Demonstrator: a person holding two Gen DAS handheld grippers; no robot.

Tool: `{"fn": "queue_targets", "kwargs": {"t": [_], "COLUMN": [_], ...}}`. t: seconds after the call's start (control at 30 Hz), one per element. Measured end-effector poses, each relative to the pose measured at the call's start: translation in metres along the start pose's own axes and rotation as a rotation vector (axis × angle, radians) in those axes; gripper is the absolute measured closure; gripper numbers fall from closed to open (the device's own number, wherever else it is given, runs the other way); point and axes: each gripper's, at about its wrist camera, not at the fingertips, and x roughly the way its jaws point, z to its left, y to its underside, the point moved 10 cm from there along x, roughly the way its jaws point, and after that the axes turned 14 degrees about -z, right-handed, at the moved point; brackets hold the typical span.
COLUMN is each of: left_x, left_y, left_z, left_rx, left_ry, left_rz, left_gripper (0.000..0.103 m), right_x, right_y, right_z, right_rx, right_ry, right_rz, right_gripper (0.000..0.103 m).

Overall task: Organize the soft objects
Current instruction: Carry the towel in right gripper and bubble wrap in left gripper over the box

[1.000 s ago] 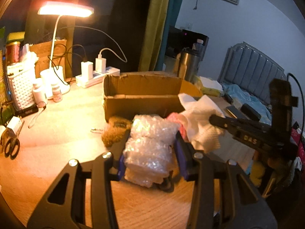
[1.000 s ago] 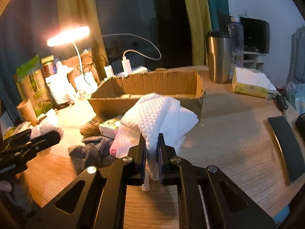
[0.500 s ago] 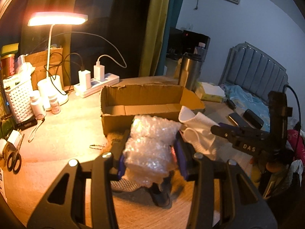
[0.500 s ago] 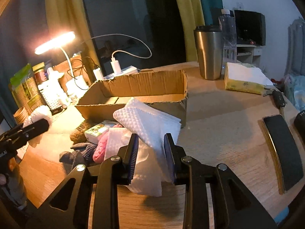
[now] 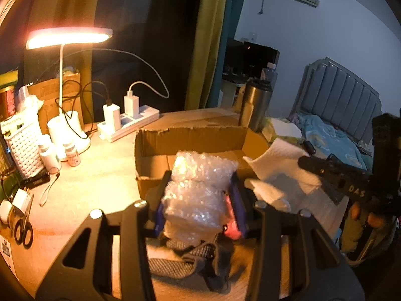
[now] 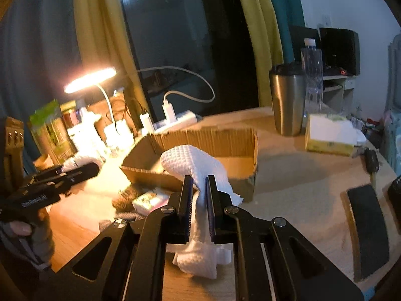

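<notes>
Two claws, each clamped on one soft item, both near the open brown cardboard box (image 5: 190,148).

Left wrist: left gripper (image 5: 199,202) pinches one clear bubble-wrap wad (image 5: 198,193), held above a grey knit cloth (image 5: 175,258), probably bound for the box.
Right wrist: right gripper (image 6: 199,195) squeezes one white waffle-textured paper towel (image 6: 198,173) before the box, ends drooping.

The only lettering that reads clearly is "DAS", in pale capitals on the side of the black two-finger right gripper (image 5: 310,163) seen from the left wrist view. The black left gripper (image 6: 87,169) in the right wrist view carries a line of pale print along its body, too blurred to make out.
</notes>
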Motion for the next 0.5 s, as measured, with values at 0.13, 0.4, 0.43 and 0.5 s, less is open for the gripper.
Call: {"fn": "queue_targets", "kwargs": {"t": [0.13,0.4,0.43,0.5], "left_x": [0.004,0.007,0.009,0.011], "left_y": [-0.011,-0.041,-0.044,-0.05], "left_z": [0.0,0.011,0.013,0.019], "left_rx": [0.008,0.015,0.013,0.009], "left_ry": [-0.001,-0.034,-0.039,-0.051], "left_rz": [-0.013,-0.065,-0.07,-0.079], "left_gripper": [0.059,0.059,0.059,0.059], "right_x": [0.0,0.008,0.01,0.015], "right_y": [-0.019,-0.054,-0.057,-0.061], "right_z": [0.003,-0.005,-0.006,-0.01], "right_rx": [-0.014,-0.034,-0.033,-0.03], "right_ry": [-0.013,-0.018,-0.019,-0.017], "right_rz": [-0.032,-0.078,-0.081,-0.081], "right_gripper": [0.091,0.091,0.091,0.091]}}
